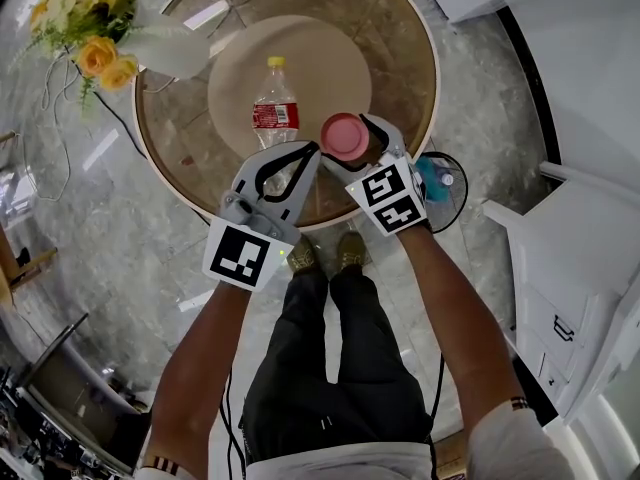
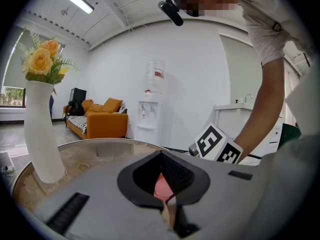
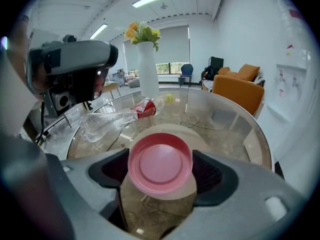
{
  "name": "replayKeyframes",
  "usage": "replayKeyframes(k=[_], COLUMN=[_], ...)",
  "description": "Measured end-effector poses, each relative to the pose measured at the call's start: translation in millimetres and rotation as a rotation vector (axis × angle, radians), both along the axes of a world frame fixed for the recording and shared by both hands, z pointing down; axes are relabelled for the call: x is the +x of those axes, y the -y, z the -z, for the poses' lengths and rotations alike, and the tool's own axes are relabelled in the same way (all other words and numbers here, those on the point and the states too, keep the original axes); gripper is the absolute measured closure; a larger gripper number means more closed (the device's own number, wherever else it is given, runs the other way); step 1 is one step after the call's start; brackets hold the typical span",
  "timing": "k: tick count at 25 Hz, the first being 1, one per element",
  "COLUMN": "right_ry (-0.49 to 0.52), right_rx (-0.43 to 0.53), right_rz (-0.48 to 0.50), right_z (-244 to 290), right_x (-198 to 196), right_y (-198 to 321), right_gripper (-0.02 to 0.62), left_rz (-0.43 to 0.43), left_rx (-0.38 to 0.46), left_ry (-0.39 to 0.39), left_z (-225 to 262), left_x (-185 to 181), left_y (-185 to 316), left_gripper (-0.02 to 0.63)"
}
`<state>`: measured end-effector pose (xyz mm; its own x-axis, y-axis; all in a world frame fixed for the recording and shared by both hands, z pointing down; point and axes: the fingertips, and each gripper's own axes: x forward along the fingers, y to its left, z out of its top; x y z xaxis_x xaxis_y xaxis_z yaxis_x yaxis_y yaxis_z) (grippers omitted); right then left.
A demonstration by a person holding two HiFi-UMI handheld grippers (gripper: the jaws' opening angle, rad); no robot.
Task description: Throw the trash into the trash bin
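A crushed clear plastic bottle (image 1: 275,108) with a red label and yellow cap lies on the round glass table (image 1: 400,38). My left gripper (image 1: 312,151) hovers over the bottle's lower end with its jaws shut and nothing between them; in the left gripper view (image 2: 164,204) the bottle is hidden beneath the jaws. My right gripper (image 1: 352,140) is shut on a tan cup with a pink lid (image 1: 343,134), held above the table's near edge. In the right gripper view the pink lid (image 3: 160,163) fills the gap between the jaws and the bottle (image 3: 112,119) lies beyond.
A black-rimmed trash bin (image 1: 460,193) with a teal item inside stands on the floor beside the table, just right of my right hand. A white vase of yellow flowers (image 1: 170,48) stands at the table's far left. White cabinets (image 1: 570,268) line the right side.
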<state>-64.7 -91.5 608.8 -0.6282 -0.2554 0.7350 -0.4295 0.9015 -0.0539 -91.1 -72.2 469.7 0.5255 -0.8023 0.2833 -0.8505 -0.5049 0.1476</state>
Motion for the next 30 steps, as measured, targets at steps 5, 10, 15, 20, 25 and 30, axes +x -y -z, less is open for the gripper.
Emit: replayKeyframes(k=[5, 10, 15, 20, 25, 30], right_ry=[0.029, 0.072, 0.129, 0.15, 0.136, 0.118], right_rx=[0.029, 0.079, 0.124, 0.148, 0.175, 0.182], right_rz=[0.001, -0.018, -0.077, -0.155, -0.221, -0.286], right_z=[12, 35, 65, 90, 102, 105], right_x=[-2, -1, 17, 58, 106, 154], right_y=[-2, -8, -13, -25, -35, -45], right_gripper=[0.209, 0.21, 0.21, 0.209, 0.209, 0.209], left_rz=[-0.003, 0.023, 0.032, 0.017, -0.007, -0.071], left_rx=[-0.003, 0.0, 0.016, 0.034, 0.042, 0.045], left_ry=[0.009, 0.016, 0.003, -0.033, -0.053, -0.056], left_z=[0, 1, 11, 26, 38, 43], left_x=[3, 3, 13, 44, 76, 117], left_y=[-3, -5, -6, -11, -15, -21], left_gripper=[0.606, 0.606, 0.607, 0.606, 0.607, 0.607])
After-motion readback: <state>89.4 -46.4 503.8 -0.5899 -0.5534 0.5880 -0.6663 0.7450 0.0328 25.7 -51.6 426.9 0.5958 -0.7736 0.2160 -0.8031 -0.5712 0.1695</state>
